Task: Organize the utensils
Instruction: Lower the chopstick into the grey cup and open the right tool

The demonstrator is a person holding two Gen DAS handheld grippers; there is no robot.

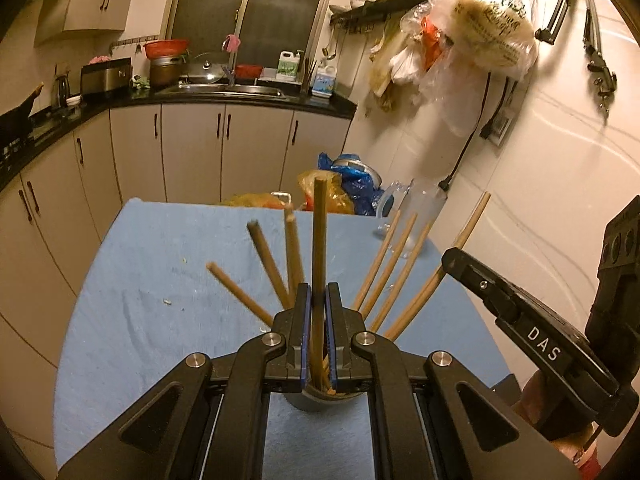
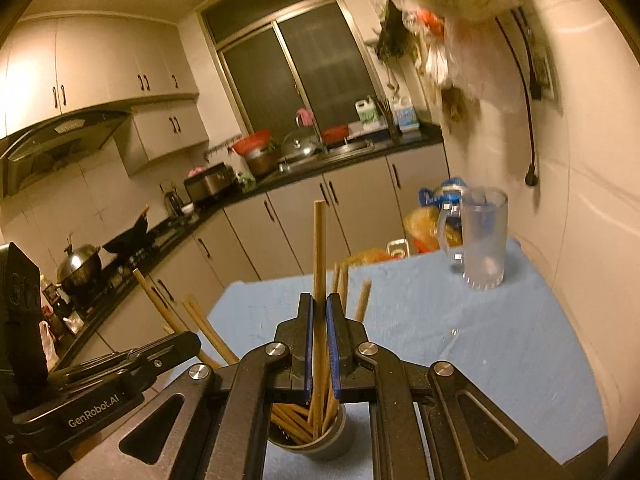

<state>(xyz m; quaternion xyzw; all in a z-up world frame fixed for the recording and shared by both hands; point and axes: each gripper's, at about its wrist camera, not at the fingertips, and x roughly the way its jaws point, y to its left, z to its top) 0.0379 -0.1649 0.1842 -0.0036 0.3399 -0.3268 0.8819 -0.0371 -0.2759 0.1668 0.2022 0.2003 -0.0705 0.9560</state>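
Left view, claw: the left claw point(image 1: 319, 316) is clenched on 1 dark chopstick point(image 1: 319, 240), which stands upright between the blue pads.
Left view, cup: a grey cup point(image 1: 316, 400) sits on the blue worktop point(image 1: 140, 280) right under the claw, with loose chopsticks point(image 1: 384, 272) fanning out of it to left and right.
Left view, neighbour: the right claw's arm comes in from the near right, close beside the fan of sticks.
Left view, mug: a clear mug point(image 1: 416, 216) stands far right on the worktop.
Right view, claw: the right claw point(image 2: 319, 320) is clenched on 1 chopstick point(image 2: 319, 260) too, upright, its lower end reaching down into the cup point(image 2: 316, 436).
Right view, cup: more sticks point(image 2: 292, 424) lie slanted inside the cup; others lean out to the left.
Right view, mug: the mug point(image 2: 482, 240) is empty, far right, well apart from the cup.
Step, as I judge it: each claw draws 1 stick from the cup, probably bound for the mug.
Doing it well: lift straight up along the stick until its tip clears the rim, so the leaning sticks are not dragged out.
Also: keep the 2 claws apart while they rise, since both work over 1 cup.
Risk: the cup looks light and may tip if a stick is pulled sideways.
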